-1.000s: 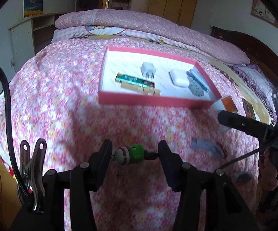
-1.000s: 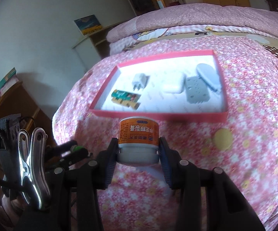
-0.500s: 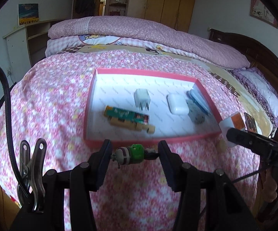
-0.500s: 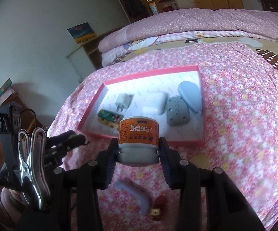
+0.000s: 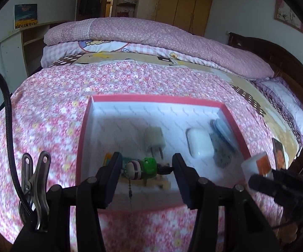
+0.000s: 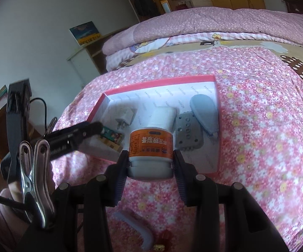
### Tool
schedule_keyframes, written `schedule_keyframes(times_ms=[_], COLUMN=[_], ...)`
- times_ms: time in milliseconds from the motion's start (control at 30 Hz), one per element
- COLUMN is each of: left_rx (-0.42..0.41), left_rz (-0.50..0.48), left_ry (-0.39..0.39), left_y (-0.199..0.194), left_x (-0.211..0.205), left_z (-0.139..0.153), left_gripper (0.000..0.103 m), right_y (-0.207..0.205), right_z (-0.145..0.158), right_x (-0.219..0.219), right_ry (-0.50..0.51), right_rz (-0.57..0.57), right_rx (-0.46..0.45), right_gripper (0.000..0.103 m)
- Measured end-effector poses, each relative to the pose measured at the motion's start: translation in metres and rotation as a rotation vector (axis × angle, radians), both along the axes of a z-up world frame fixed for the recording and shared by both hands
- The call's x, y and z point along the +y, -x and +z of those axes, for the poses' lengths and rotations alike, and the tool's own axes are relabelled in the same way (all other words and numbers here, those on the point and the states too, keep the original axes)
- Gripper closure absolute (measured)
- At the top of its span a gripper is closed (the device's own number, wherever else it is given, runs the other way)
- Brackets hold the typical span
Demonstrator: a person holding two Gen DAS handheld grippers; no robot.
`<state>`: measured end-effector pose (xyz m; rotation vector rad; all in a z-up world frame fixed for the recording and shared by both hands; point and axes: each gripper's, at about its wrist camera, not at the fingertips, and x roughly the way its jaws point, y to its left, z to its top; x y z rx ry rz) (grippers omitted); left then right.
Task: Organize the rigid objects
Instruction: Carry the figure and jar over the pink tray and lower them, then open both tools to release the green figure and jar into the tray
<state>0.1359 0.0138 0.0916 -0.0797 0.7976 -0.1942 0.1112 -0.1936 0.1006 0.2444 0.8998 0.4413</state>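
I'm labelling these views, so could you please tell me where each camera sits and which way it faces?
Left wrist: on the left claw, facing along its fingers over the red box; it grips a green keychain.
Right wrist: on the right claw, gripping an orange jar, facing the box; the hand shows.
Both share the box, white charger and bed.

Bedroom: bed [image 5: 71, 96] with pink floral cover; folded quilt [image 5: 151, 40]; wooden wardrobe [image 5: 180, 2]; white shelf unit [image 5: 19, 48]; dark headboard [image 5: 281, 61]; pale walls [image 6: 36, 21].
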Motion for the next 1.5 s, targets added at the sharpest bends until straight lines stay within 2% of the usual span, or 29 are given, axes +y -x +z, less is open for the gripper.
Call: schedule_keyframes(times_ms=[300,500,767,1033,1500], left_rx=[0.004,0.018,0.0,0.037,0.022], left_rz=[0.053,0.068,0.087,0.09,0.084], left_ry=[0.003,-0.008,-0.015,0.002,-0.002], left_y=[-0.04,-0.061,-0.063,-0.064,-0.053], left_x=[0.011,0.015,0.017,0.019,0.014], left_z=[-0.008,-0.019,-0.023,-0.031,-0.024], left_gripper=[0.051,0.051,0.038,0.037,0.037], right_y=[-0.021,-0.037,-0.063,-0.092,-0.11], right_z=[-0.001,0.007,0.009,-0.003,-0.01], right_x=[0.007,0.011,0.015,0.019,0.017], right_ry=[0.011,0.022,0.06,0.094,0.068], right_rz=[0.006,0.008,-0.01,-0.04,-0.061], right_rx=[0.003,-0.027,-0.052,-0.037,-0.022], right_gripper=[0.061,0.061,0.061,0.061,0.061])
